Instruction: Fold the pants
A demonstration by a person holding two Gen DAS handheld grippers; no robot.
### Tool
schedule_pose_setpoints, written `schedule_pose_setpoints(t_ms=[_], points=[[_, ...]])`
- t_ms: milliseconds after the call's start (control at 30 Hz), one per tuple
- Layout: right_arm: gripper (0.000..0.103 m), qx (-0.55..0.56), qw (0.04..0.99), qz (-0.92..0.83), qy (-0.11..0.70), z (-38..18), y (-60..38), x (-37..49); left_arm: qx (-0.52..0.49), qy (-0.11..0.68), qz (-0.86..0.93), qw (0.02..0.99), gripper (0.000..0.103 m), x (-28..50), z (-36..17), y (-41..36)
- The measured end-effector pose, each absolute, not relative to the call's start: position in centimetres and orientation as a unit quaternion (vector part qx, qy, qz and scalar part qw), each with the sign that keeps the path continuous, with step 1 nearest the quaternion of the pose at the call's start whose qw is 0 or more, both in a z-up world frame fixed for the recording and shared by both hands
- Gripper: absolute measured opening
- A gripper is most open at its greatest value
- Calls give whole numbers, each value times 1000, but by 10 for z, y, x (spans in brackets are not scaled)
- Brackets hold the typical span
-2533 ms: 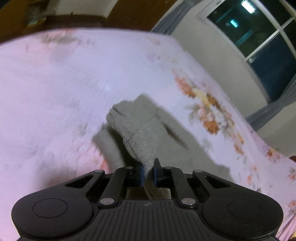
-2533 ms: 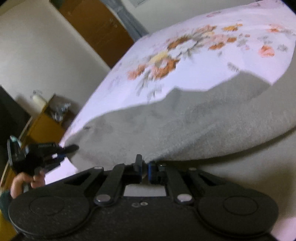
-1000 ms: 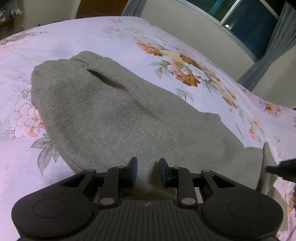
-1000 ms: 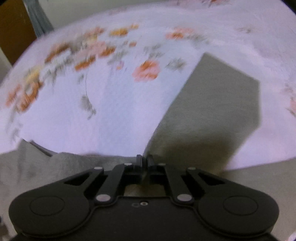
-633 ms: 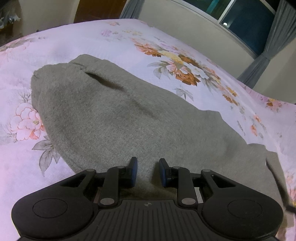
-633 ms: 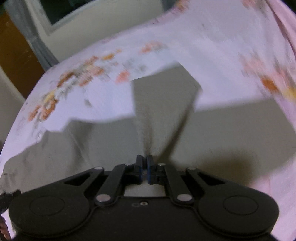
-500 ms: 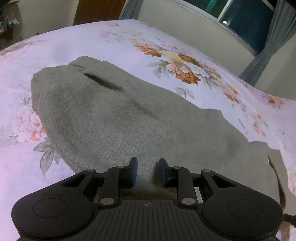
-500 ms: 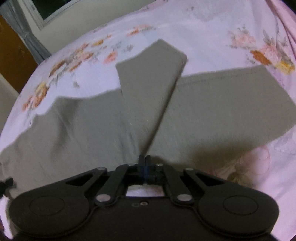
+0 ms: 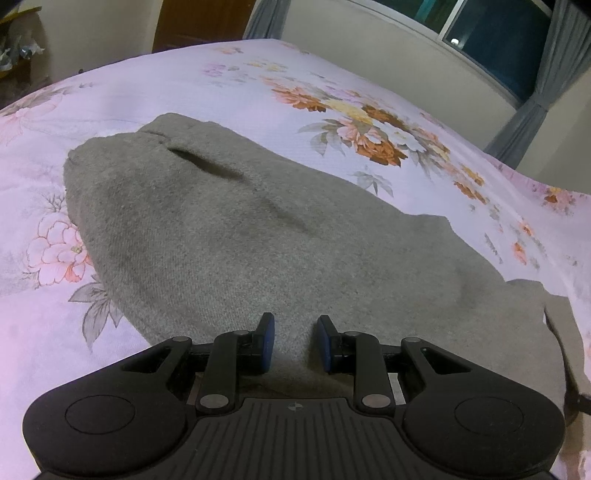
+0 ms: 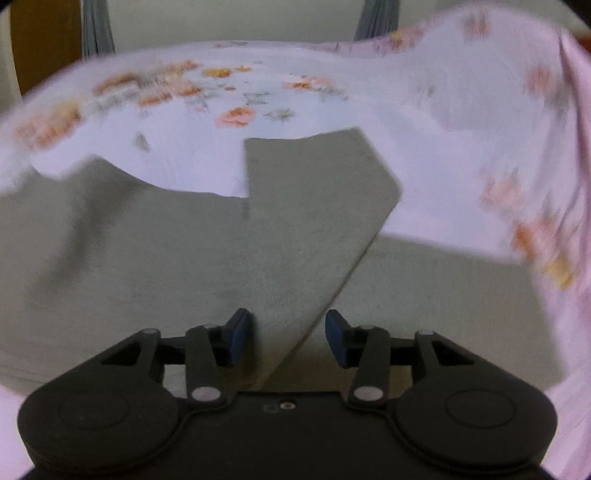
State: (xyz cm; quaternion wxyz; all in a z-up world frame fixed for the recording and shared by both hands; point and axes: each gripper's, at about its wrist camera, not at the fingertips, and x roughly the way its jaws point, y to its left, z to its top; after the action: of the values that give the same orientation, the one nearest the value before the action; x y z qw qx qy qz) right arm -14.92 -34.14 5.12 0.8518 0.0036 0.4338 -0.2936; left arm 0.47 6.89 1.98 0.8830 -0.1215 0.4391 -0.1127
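Observation:
Grey knit pants (image 9: pixel 221 229) lie flat on the floral bed sheet (image 9: pixel 221 85), waistband end at the far left. My left gripper (image 9: pixel 293 343) hovers low over the near edge of the cloth. It is open, and only the flat fabric shows in the gap. In the right wrist view one leg (image 10: pixel 314 206) lies folded slantwise over the rest of the pants (image 10: pixel 147 266). My right gripper (image 10: pixel 290 338) is at that leg's near corner and its jaws are opening. The corner lies between the blue pads (image 10: pixel 240 334), which do not press on it.
The bed sheet (image 10: pixel 461 166) spreads beyond the pants on all sides and rises in a fold at the right. Behind the bed are a pale wall, a dark window (image 9: pixel 491 44) with grey curtains (image 9: pixel 546 66), and a brown door (image 9: pixel 199 22).
My right gripper swung the leg across onto the rest of the pants, then its jaws parted from shut. The left gripper, earlier shut on the cloth, has stood open and nearly still.

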Motion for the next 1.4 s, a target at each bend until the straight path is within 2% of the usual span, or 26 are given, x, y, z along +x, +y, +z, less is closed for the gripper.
schedule_pose_setpoints(t_ms=[67, 267, 400, 567, 867, 1000, 1067, 1133, 1233, 1300, 1400], points=[[25, 50, 861, -309, 400, 59, -361, -155, -121, 440, -112, 883, 26, 6, 20, 69], [14, 295, 852, -322, 289, 77, -424, -215, -119, 440, -113, 883, 26, 6, 19, 69], [14, 357, 824, -336, 283, 63, -438, -244, -121, 440, -115, 883, 26, 7, 18, 69], [14, 318, 841, -319, 300, 64, -432, -229, -115, 440, -113, 883, 26, 7, 18, 68], [17, 108, 876, -290, 371, 82, -418, -135, -112, 441, -104, 884, 26, 8, 18, 62], [20, 90, 880, -215, 414, 75, -409, -110, -112, 442, -101, 884, 26, 10, 18, 62], [36, 74, 888, -197, 409, 76, -402, -106, -114, 443, -101, 884, 26, 10, 18, 62], [44, 72, 894, -184, 403, 77, -398, -105, -115, 443, -101, 883, 26, 10, 18, 62], [39, 46, 894, -162, 415, 73, -390, -100, -117, 442, -102, 883, 26, 10, 17, 63], [41, -1, 887, -163, 433, 65, -382, -93, -118, 443, -102, 883, 26, 9, 16, 63], [38, -53, 878, -166, 446, 55, -371, -84, -120, 443, -103, 882, 26, 9, 16, 64]])
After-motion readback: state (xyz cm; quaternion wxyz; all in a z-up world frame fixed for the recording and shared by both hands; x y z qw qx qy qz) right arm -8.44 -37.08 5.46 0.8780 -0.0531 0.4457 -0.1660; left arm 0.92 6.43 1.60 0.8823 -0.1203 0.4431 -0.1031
